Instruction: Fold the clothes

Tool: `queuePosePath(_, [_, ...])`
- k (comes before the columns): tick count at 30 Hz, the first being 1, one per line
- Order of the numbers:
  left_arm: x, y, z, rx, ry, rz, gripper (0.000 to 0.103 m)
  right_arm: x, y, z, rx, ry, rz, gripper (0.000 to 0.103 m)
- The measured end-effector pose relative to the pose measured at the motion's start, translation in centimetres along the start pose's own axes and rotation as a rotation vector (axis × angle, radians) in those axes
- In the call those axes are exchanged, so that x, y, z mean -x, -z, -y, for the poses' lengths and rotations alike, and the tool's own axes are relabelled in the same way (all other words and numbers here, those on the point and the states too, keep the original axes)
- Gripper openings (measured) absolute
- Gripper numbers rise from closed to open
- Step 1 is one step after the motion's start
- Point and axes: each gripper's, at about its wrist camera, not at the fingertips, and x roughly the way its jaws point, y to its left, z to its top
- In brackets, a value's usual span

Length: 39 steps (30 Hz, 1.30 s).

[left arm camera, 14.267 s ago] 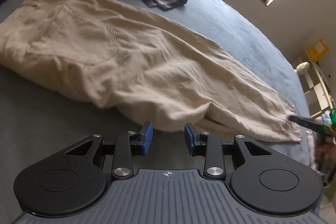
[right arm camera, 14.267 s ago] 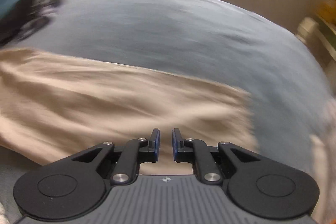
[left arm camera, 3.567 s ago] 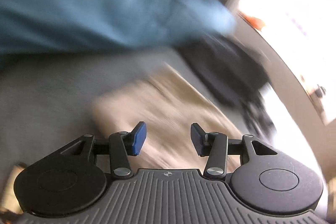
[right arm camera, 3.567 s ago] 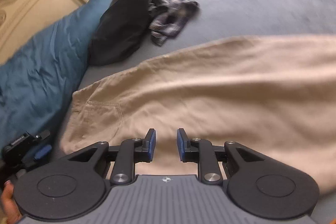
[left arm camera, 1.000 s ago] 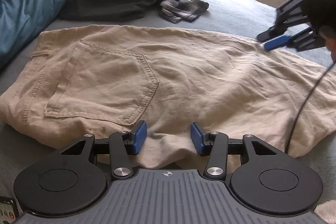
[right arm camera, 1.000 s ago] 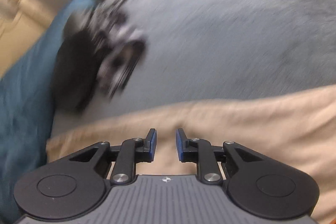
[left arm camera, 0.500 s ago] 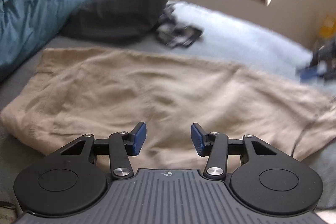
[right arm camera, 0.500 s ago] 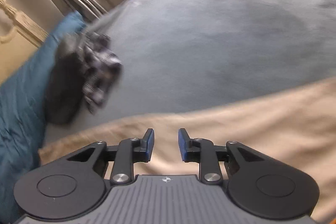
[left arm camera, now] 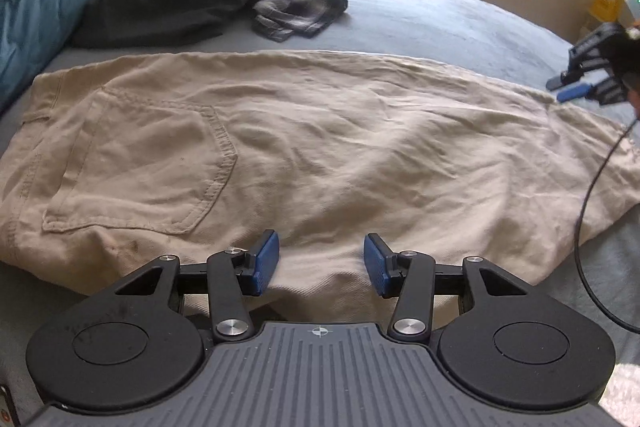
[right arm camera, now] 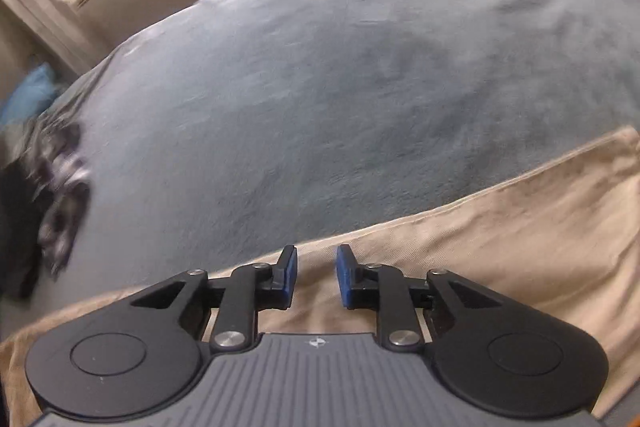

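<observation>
A: Where are the khaki trousers (left arm camera: 320,155)?
B: Spread flat on the grey bed (left arm camera: 420,15), back pocket up, directly under both tools.
A: The left gripper (left arm camera: 319,263)?
B: Jaws partly apart over the near edge, gripping nothing.
A: The right gripper (right arm camera: 316,275)?
B: Narrowly parted above the far edge, empty.

Beige, wrinkled cotton trousers (left arm camera: 320,147) spread flat across the grey-blue bed (left arm camera: 420,15), back pocket up, waistband at left.
</observation>
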Motion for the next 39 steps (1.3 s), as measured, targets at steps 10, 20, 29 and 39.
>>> queuePosePath(10, [-0.1,-0.1,0.4,-0.013,-0.023,-0.013,0.048,-3.6,-1.5,-0.3,-0.046,-0.073,-0.008,0.026])
queuePosePath(20, [-0.3,0.0,0.3,-0.014,-0.019,-0.012,0.048,1.4,-0.8,7.1,-0.118,-0.044,-0.159,0.034])
queuePosePath(29, [-0.5,-0.3,0.1,-0.007,-0.01,-0.03,0.049,3.9,-4.7,13.2,-0.25,0.08,0.075,0.029])
queuePosePath(39, [-0.7,-0.4,0.5,-0.021,-0.031,-0.04,0.049,2.8,-4.0,18.7,-0.352,0.1,0.015,0.026])
